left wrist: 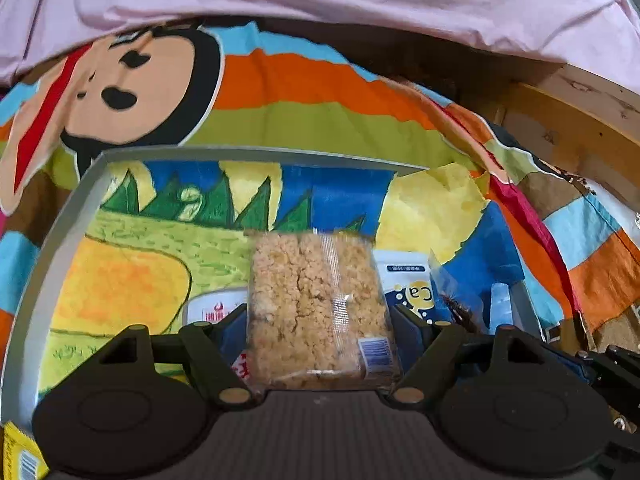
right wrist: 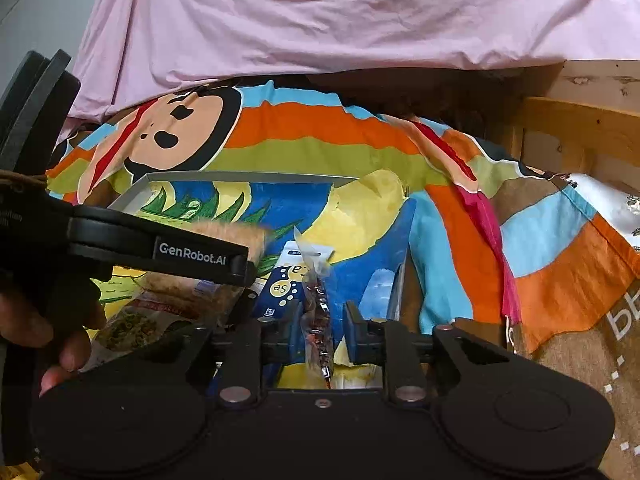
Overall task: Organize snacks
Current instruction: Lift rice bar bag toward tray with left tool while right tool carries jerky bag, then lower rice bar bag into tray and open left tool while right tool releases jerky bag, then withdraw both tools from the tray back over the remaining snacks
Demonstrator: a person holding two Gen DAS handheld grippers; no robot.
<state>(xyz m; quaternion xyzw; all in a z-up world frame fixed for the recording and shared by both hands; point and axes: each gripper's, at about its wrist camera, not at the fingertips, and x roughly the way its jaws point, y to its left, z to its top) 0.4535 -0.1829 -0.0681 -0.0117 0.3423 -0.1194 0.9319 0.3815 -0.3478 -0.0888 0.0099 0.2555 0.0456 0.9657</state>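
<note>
My left gripper (left wrist: pixel 320 320) is shut on a clear packet of crumbly golden rice cake (left wrist: pixel 316 304) and holds it over the painted box (left wrist: pixel 72 216). In the right wrist view the left gripper (right wrist: pixel 240 268) reaches in from the left with the same packet (right wrist: pixel 236 236). My right gripper (right wrist: pixel 322 328) has a thin clear packet of dark red snack (right wrist: pixel 318 312) edge-on between its fingers (right wrist: pixel 356 336), with a gap on the right side. A blue and white "Ca" packet (left wrist: pixel 408 284) lies in the box under both, also in the right wrist view (right wrist: pixel 280 284).
The box is a shallow grey-rimmed tray (right wrist: pixel 132 192) with a colourful painted bottom, resting on a striped cartoon blanket (right wrist: pixel 320 132). A green-pea snack bag (right wrist: pixel 132 328) and a red and white packet (left wrist: pixel 212 312) lie inside. A wooden frame (right wrist: pixel 580 132) stands right. Pink cloth (right wrist: pixel 320 20) hangs behind.
</note>
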